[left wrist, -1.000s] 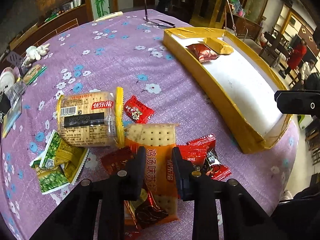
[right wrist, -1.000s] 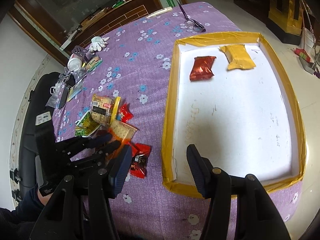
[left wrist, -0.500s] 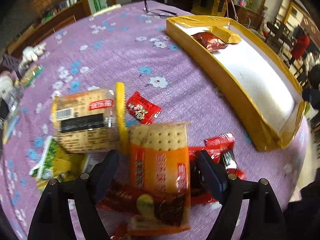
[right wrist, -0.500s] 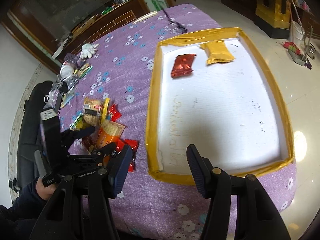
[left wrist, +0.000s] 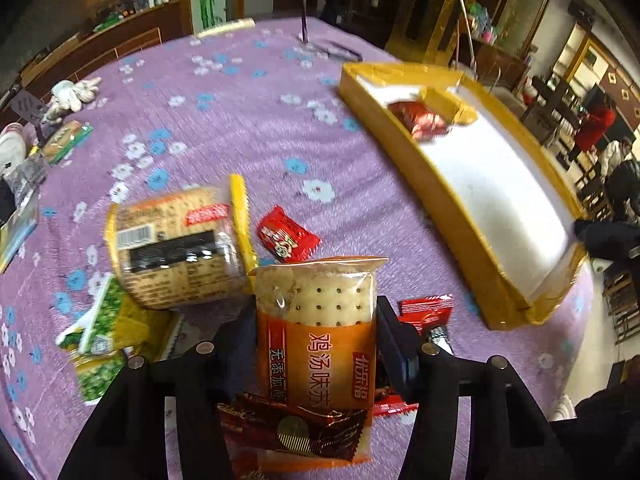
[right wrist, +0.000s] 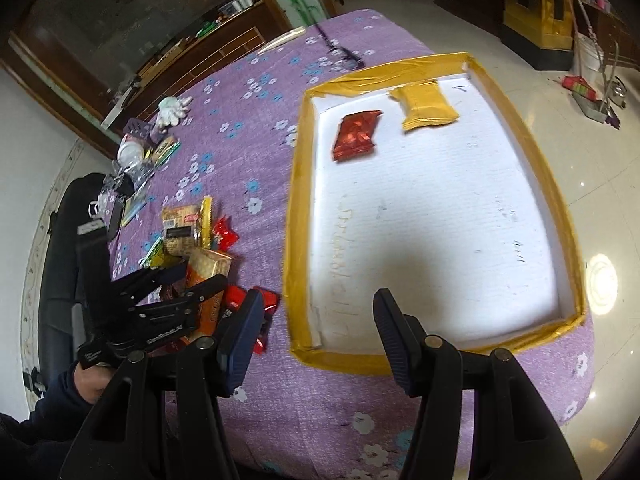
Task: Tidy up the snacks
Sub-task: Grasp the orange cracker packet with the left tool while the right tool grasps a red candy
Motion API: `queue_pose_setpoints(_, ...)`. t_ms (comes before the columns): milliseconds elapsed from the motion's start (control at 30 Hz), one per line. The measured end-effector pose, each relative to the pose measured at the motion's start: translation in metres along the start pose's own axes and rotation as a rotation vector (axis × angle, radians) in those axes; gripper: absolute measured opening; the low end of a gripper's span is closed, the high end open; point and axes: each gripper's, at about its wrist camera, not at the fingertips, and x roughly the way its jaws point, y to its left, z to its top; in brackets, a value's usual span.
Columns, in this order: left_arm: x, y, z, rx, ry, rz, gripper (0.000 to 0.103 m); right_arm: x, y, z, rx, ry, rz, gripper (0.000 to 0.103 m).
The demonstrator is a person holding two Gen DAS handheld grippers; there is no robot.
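Note:
An orange cracker pack (left wrist: 316, 352) stands between the fingers of my left gripper (left wrist: 314, 310). Its jaws are closing and both pads touch the pack's sides. A dark brown chocolate wrapper (left wrist: 296, 428) lies across the pack's near end. In the right wrist view the same left gripper (right wrist: 200, 276) holds that pack (right wrist: 208, 264) over the snack pile. My right gripper (right wrist: 319, 298) hangs open and empty above the near rim of the yellow-edged tray (right wrist: 294, 216). The tray holds a red packet (right wrist: 357, 135) and a yellow packet (right wrist: 426, 106).
On the purple flowered cloth lie a second cracker pack (left wrist: 176, 248), green pea packets (left wrist: 104, 332), a red candy (left wrist: 286, 234) and more red candies (left wrist: 426, 308). A white glove (left wrist: 74, 92) and small clutter sit at the far left. A hand (right wrist: 90, 384) holds the left gripper.
The left jaws went from nearly shut above the pack to wide open, then closed around the orange cracker pack, which now fills the gap. The right gripper stayed over the tray's near rim.

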Motion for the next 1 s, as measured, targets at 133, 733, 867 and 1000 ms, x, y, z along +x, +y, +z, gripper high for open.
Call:
queue_pose_setpoints(133,-0.021,0.015,-0.005,-0.063,-0.039,-0.013,0.058,0.014,0.017,0.001,-0.035,0.031,0.020,0.056)
queue_pose_setpoints(733,-0.085,0.072,-0.056,-0.259,-0.186,-0.023,0.059,0.079,0.100,-0.017,-0.209,0.188,0.091,0.053)
queue_pose_setpoints(867,-0.079,0.075,-0.052,-0.264,-0.179,-0.034,0.059,0.095,0.106,-0.021,-0.210,0.230,0.087,0.053)
queue_pose_setpoints(1000,-0.062,0.067,-0.041,-0.213,-0.153,-0.024,0.058,0.106,0.103,-0.024,-0.201,0.248,0.060,0.050)
